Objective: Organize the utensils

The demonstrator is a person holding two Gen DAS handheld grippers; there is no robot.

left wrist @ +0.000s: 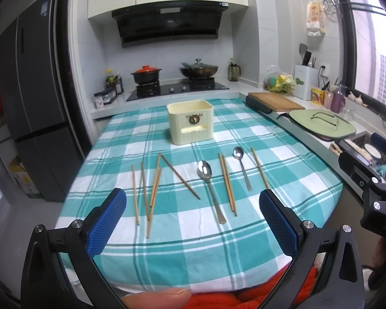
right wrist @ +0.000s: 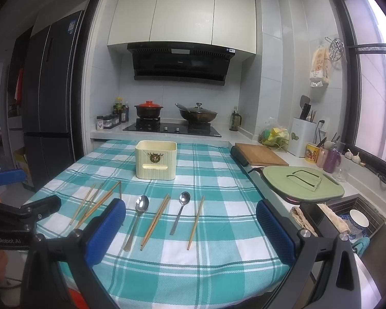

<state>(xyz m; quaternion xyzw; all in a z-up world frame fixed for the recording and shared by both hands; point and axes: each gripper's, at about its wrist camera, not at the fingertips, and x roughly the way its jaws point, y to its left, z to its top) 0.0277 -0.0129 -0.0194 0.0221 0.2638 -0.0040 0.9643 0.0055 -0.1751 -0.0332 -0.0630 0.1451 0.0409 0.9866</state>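
A cream utensil holder point(left wrist: 190, 121) point(right wrist: 156, 159) stands empty at the far middle of the teal checked tablecloth point(left wrist: 193, 244) point(right wrist: 213, 257). Several wooden chopsticks point(left wrist: 151, 188) point(right wrist: 155, 221) and two metal spoons lie in front of it: a large spoon point(left wrist: 209, 188) point(right wrist: 137, 219) and a small spoon point(left wrist: 242, 166) point(right wrist: 180, 211). My left gripper point(left wrist: 193, 206) is open and empty above the near edge of the cloth. My right gripper point(right wrist: 190, 221) is open and empty, near the front right, and shows at the right edge of the left wrist view point(left wrist: 373, 185).
A stove with a red-lidded pot point(right wrist: 148, 109) and a wok point(right wrist: 197, 114) stands behind the table. A wooden cutting board point(right wrist: 260, 154), a green board point(right wrist: 303, 182) and a sink with a bowl point(right wrist: 357, 219) lie on the right counter. A fridge point(right wrist: 49, 108) is at left.
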